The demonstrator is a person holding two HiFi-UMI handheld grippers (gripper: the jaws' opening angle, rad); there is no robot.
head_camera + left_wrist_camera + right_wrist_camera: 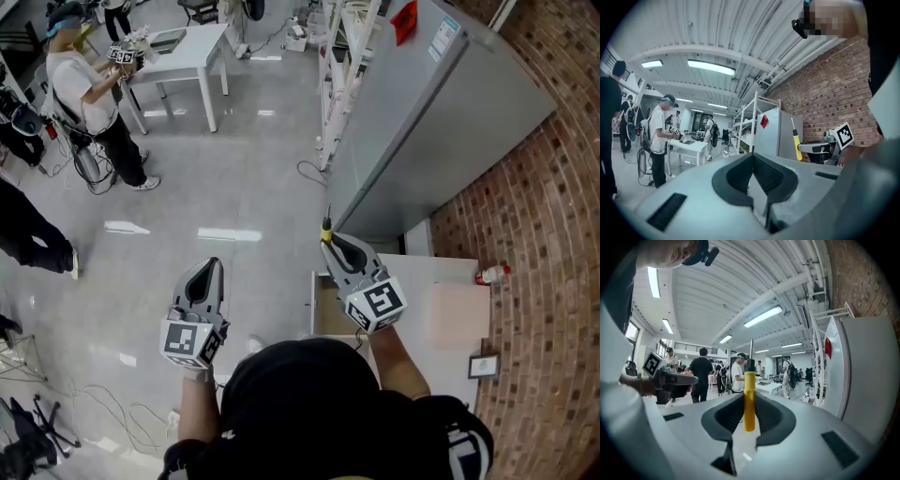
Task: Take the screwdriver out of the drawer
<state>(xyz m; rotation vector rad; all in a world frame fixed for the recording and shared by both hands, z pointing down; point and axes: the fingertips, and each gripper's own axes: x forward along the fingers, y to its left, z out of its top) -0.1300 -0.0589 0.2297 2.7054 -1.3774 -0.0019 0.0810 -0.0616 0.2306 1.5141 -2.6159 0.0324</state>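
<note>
**Right gripper** (329,246): the jaws are partly closed and clamp the screwdriver (326,228) by its yellow handle. In the right gripper view the handle (749,404) stands upright between the two dark pads (729,416), which press on it from both sides. A black collar and a thin metal shaft continue above the handle. The tool projects past the jaw tips of the right gripper (749,397).

**Left gripper** (210,269): the jaws are together. In the left gripper view the pad tips of the left gripper (752,156) meet, and nothing is between them. This view also shows the screwdriver (796,139) off to the right, standing up from the other gripper, whose marker cube (844,135) faces the camera.

**Position of the screwdriver**: it is out of the drawer (325,314). In the head view the drawer stands open at the front of a white cabinet (441,274), and its brown interior is partly covered by the right gripper. The tool is held clear of the drawer, in front of a tall grey refrigerator (441,112).

**Surroundings**: a brick wall (553,281) runs along the right. A small red-and-white bottle (492,274) lies on the cabinet top. Across the grey floor, a person in a white shirt (89,89) stands beside a white table (187,47)
</note>
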